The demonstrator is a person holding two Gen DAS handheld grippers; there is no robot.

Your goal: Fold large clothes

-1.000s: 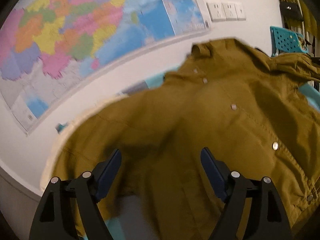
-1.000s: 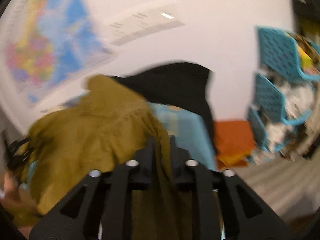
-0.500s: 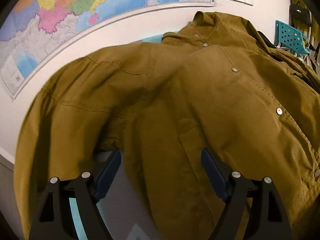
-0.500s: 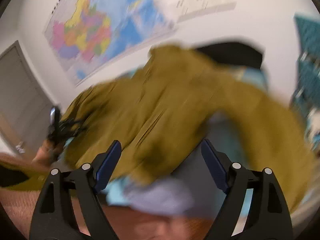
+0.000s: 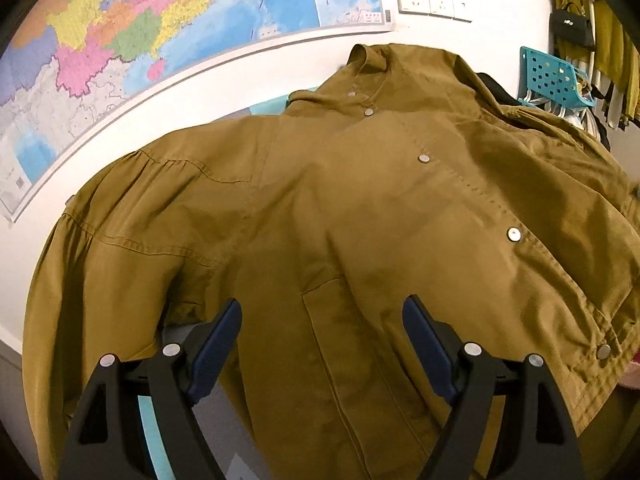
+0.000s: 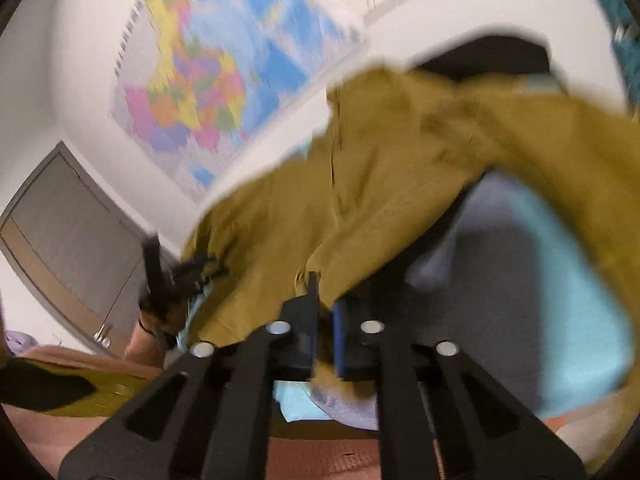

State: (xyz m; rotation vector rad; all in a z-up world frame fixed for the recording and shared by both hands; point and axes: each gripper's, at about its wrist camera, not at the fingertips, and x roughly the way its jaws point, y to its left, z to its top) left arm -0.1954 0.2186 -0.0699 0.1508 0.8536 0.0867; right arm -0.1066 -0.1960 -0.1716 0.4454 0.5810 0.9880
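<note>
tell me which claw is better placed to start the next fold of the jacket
Probably the right. The right claw has just closed on an edge of the jacket, so it can pull the fold over. The left claw stands open above the front, gripping nothing.

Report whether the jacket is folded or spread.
Spread: the jacket lies front up, snaps showing, one sleeve hanging out.

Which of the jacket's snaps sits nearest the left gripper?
The lowest snap, on the hem of the jacket, right of the open left gripper; the others run up toward the collar.
</note>
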